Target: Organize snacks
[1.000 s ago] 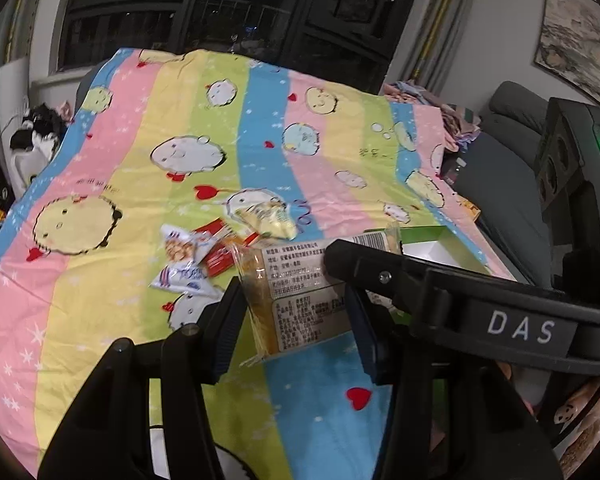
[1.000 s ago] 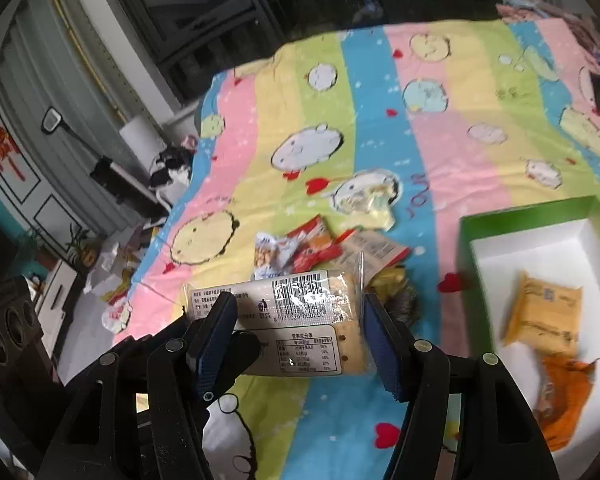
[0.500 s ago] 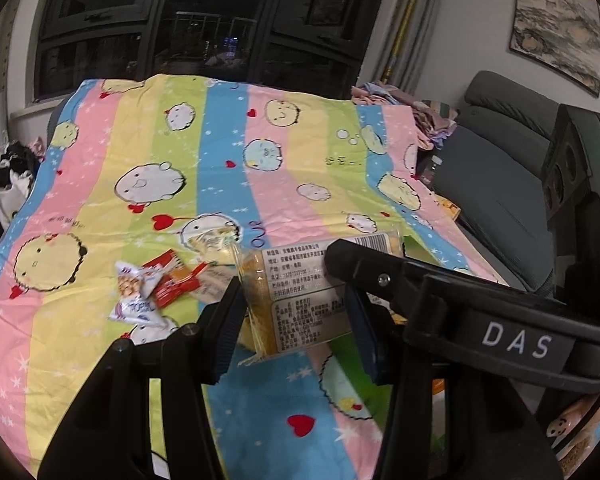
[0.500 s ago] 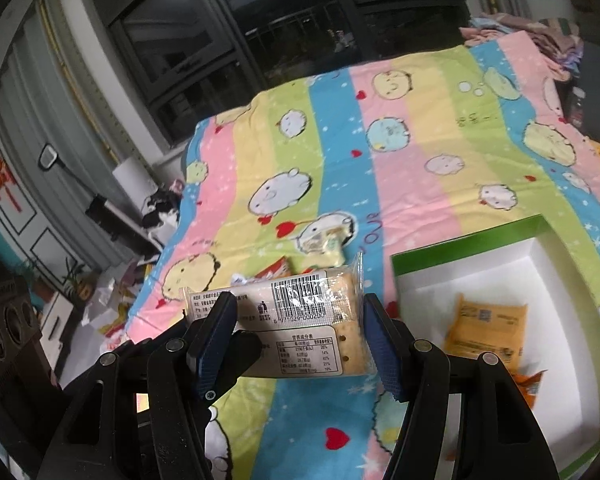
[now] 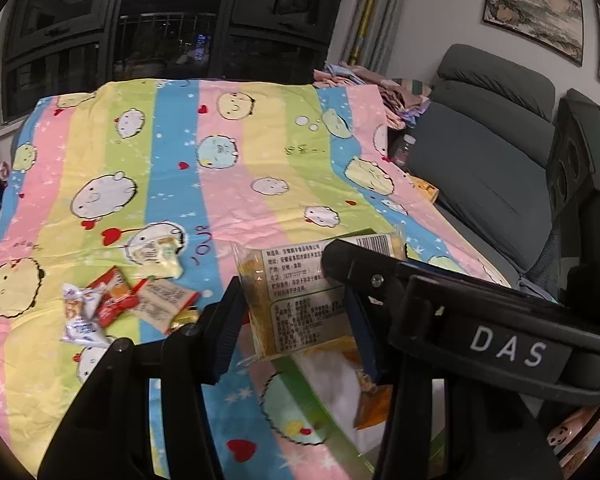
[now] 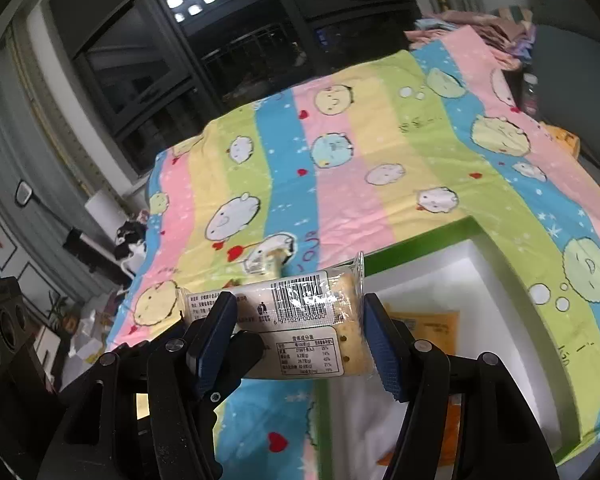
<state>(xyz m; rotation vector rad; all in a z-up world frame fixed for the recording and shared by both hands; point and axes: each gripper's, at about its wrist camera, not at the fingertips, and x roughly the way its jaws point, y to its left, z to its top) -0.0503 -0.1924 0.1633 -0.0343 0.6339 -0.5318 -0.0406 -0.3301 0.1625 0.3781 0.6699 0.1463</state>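
My left gripper (image 5: 296, 320) is shut on a clear packet of yellow cake (image 5: 300, 304) and holds it above the near left edge of the green-rimmed white box (image 5: 340, 400). My right gripper (image 6: 298, 336) is shut on a pale cracker packet (image 6: 292, 320) with a barcode label, held above the left rim of the same box (image 6: 420, 240). Orange packets (image 6: 432, 328) lie inside the box. Several loose snack packets (image 5: 116, 304) lie on the striped cartoon bedspread (image 5: 220, 160) to the left, with one pale packet (image 5: 156, 256) behind them.
A grey sofa (image 5: 488, 160) stands to the right of the bed, with a black speaker (image 5: 580, 168) beside it. Folded clothes (image 5: 380, 84) lie at the far right corner. Dark windows (image 5: 140, 32) are behind. Clutter lies on the floor at the left (image 6: 100, 320).
Both grippers have moved right with their packets, from over the loose snack pile to over the box. The box now lies right under the fingers.
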